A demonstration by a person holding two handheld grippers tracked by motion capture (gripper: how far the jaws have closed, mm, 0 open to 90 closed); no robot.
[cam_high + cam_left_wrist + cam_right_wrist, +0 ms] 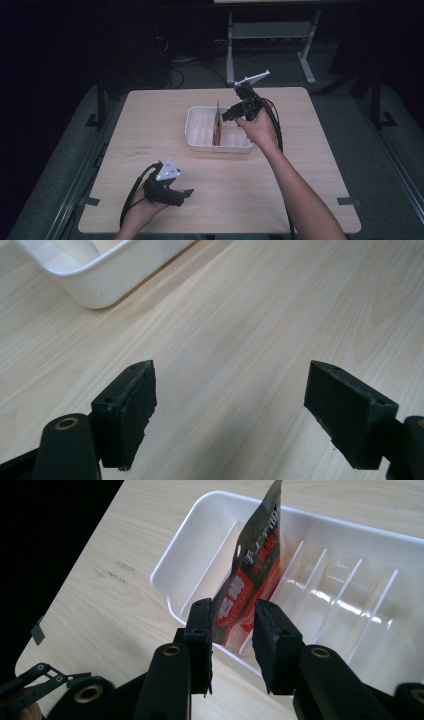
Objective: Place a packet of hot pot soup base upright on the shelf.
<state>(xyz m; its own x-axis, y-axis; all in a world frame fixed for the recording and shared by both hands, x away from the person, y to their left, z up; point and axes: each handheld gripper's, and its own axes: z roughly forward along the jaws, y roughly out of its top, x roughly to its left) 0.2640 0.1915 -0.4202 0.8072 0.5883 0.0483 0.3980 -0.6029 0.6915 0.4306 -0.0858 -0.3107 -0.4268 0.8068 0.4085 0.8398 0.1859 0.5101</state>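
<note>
A dark snack packet (218,124) with red and white print stands upright in a slot of the white divided tray (194,137) at the middle of the table. My right gripper (226,116) is just to the packet's right, held from the tray's right side. In the right gripper view the packet (256,555) rises between the two black jaws of my right gripper (232,630), which stand a little apart on either side of its lower part without pressing it. My left gripper (188,193) rests low near the front left of the table, open, with bare wood between its jaws (230,410).
The tray's (170,570) other slots are separated by thin white ribs. A corner of the tray (100,285) lies ahead of the left gripper. Dark floor, cables and a metal stand (270,40) lie beyond the table's far edge.
</note>
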